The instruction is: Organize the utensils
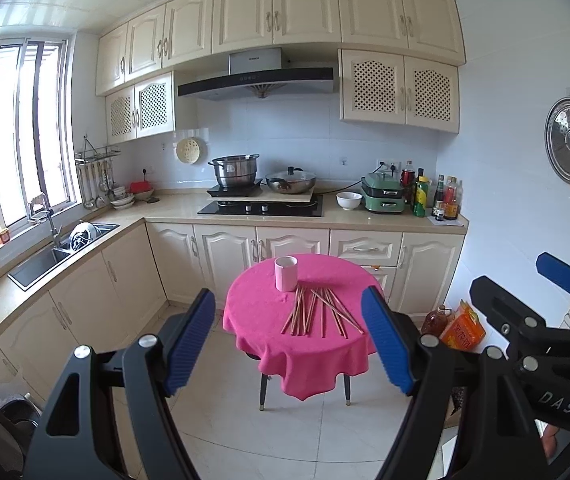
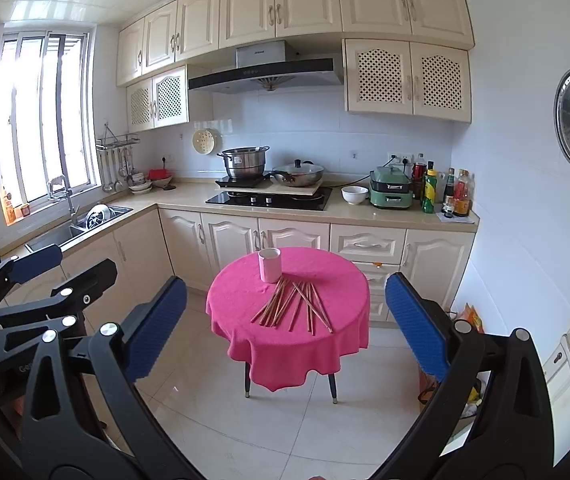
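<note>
Both grippers spread wide, holding nothing, well back from the table (image 1: pixel 269 320) and above floor level. Left gripper (image 1: pixel 289 336) frames the table between its blue pads; right gripper (image 2: pixel 285 320) same. Chopsticks (image 1: pixel 319 312) lie in a loose crossed pile on the pink cloth, near the front edge. Pink cup (image 1: pixel 286 274) stands upright just behind the pile, touching its far ends.

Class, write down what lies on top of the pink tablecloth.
On the pink tablecloth stand a pink cup and, in front of it, loose wooden chopsticks. The cloth hides the tabletop; the cup's inside is not visible.
</note>
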`<state>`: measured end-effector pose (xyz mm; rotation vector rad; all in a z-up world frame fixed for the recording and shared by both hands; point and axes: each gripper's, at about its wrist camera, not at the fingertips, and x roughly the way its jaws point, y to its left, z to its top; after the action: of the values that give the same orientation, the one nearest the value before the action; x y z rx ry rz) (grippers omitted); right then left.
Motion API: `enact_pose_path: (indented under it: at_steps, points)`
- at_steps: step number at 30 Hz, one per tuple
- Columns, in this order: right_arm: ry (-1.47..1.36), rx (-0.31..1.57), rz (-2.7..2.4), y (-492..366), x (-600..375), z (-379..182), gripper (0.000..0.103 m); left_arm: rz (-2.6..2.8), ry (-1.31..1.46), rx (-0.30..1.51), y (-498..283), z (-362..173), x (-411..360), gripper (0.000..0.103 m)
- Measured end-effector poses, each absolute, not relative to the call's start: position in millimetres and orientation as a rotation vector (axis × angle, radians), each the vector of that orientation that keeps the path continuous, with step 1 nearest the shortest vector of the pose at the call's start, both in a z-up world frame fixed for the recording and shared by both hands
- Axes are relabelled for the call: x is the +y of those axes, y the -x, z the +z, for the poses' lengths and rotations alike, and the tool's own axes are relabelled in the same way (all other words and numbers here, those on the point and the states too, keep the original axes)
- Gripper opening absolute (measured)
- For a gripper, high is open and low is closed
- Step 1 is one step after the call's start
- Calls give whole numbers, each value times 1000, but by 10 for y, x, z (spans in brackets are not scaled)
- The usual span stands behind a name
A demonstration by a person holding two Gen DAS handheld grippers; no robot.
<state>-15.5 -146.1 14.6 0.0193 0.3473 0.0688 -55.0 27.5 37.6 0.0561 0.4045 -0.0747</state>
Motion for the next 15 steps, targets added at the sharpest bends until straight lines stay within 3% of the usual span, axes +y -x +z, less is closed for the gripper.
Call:
enact_pose_path:
  at_steps: [15]
  points:
    - [-47, 372, 61, 192, -1424, 197, 97, -92, -88, 408, 548, 372, 250, 74]
